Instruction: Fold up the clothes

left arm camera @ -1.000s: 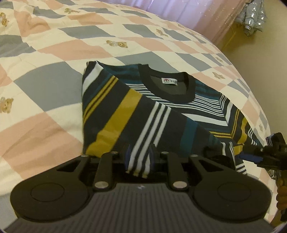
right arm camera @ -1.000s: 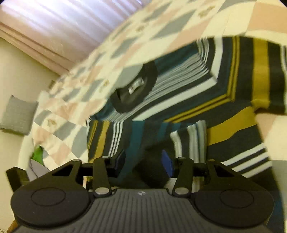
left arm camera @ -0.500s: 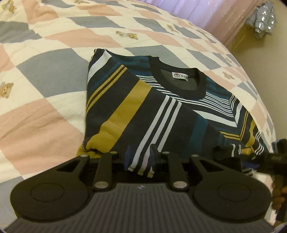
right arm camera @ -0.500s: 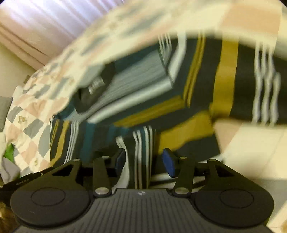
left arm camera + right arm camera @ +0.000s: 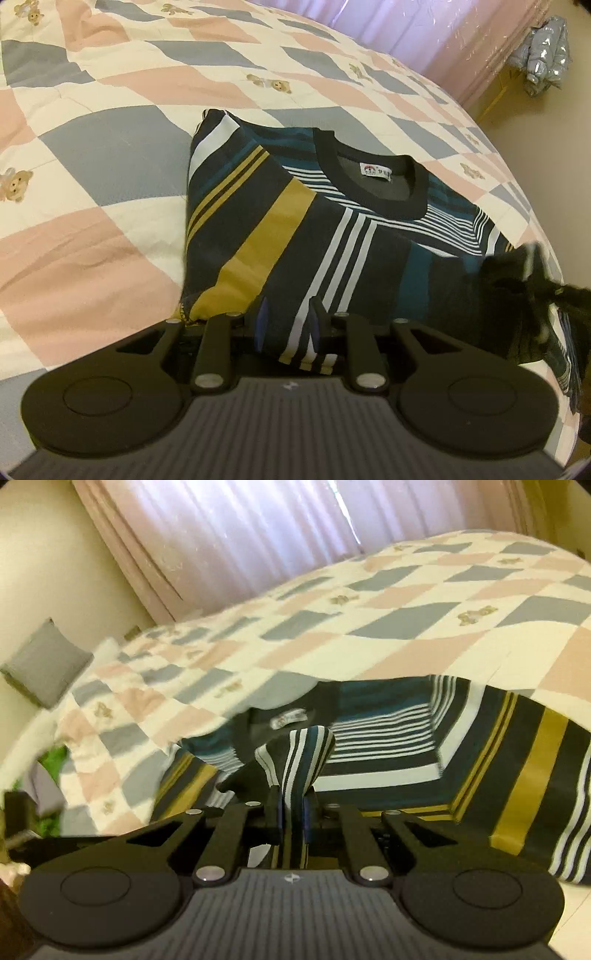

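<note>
A dark sweater (image 5: pixel 295 229) with yellow, white and teal stripes lies on the bed, its left side folded over the front and its black collar (image 5: pixel 373 177) facing up. My left gripper (image 5: pixel 286 321) is shut on the near hem of that folded part. In the left wrist view my right gripper (image 5: pixel 532 291) is a dark blur at the sweater's right edge. In its own view the right gripper (image 5: pixel 291 808) has its jaws closing on a bunched piece of striped fabric (image 5: pixel 299 753), which stands up between the pads. The rest of the sweater (image 5: pixel 480 768) spreads to the right.
A checked quilt (image 5: pixel 92 166) in pink, grey and cream with teddy bears covers the bed. Pink curtains (image 5: pixel 240 535) hang behind it. A grey cushion (image 5: pixel 44 664) leans on the wall at the left. A silvery bundle (image 5: pixel 546 55) sits by the floor past the bed's right edge.
The right gripper's jaws went from wide apart to pinched on a bunch of striped fabric, and its view rolled and lifted. The left gripper kept its hold on the hem.
</note>
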`<state>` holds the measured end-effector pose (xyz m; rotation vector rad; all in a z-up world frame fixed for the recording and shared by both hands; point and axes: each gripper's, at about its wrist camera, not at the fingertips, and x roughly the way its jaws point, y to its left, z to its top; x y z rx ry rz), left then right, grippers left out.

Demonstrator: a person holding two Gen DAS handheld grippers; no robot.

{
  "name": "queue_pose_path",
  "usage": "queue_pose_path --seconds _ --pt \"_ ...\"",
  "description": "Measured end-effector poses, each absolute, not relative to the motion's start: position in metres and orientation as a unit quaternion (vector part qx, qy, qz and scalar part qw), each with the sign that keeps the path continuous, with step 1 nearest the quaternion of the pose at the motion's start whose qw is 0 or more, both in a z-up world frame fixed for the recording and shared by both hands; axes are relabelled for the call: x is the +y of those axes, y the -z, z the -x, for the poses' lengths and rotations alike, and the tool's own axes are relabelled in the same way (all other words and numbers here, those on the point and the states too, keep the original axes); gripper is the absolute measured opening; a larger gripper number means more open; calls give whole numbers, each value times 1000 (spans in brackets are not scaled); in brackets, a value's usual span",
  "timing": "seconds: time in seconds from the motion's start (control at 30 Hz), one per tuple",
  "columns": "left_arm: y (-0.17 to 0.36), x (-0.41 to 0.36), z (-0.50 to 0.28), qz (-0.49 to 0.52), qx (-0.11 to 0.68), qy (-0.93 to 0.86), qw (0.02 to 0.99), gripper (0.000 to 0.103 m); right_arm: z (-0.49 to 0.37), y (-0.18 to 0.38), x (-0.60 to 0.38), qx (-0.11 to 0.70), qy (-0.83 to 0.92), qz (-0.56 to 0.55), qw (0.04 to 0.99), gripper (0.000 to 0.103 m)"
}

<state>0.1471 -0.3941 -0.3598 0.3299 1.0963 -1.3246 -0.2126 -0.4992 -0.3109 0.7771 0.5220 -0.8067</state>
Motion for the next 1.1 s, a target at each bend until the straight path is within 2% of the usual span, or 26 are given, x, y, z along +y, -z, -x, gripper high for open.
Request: queue_pose_path --seconds 0.13,0.17,0.2,0.27,0.3,0.4,0.53,0.63,0.7,0.9,1.0,1.1 --pt "366 -393 -146 -157 481 577 641 20 216 372 -520 324 400 -429 742 11" --pt "366 -391 -146 -161 479 575 644 19 216 377 -521 324 399 -435 739 13" --pt "365 -389 -147 -161 475 575 646 19 214 376 -521 321 401 -434 740 20" --pt "361 -385 -149 -159 470 575 650 19 210 368 -518 319 412 -421 742 23" --pt "358 -383 -150 -158 469 575 652 19 209 361 -514 319 427 -405 743 30" --pt "352 -380 -153 -155 466 573 656 19 207 343 -503 320 461 -361 745 37" --pt "356 -381 -155 -156 473 568 655 19 219 353 -498 310 430 -436 728 45" --pt "361 -383 -155 -154 477 566 654 19 223 374 -505 297 429 -483 703 45" --pt "363 -383 -154 -157 475 568 654 19 223 378 -509 280 416 -496 709 10" --pt "368 -380 -155 -159 475 566 655 19 204 320 -486 250 383 -329 826 8" --pt "371 -380 -152 -166 473 566 655 19 205 344 -497 305 412 -345 786 9" --pt "370 -378 -149 -178 467 568 654 19 213 378 -507 348 431 -392 735 20"
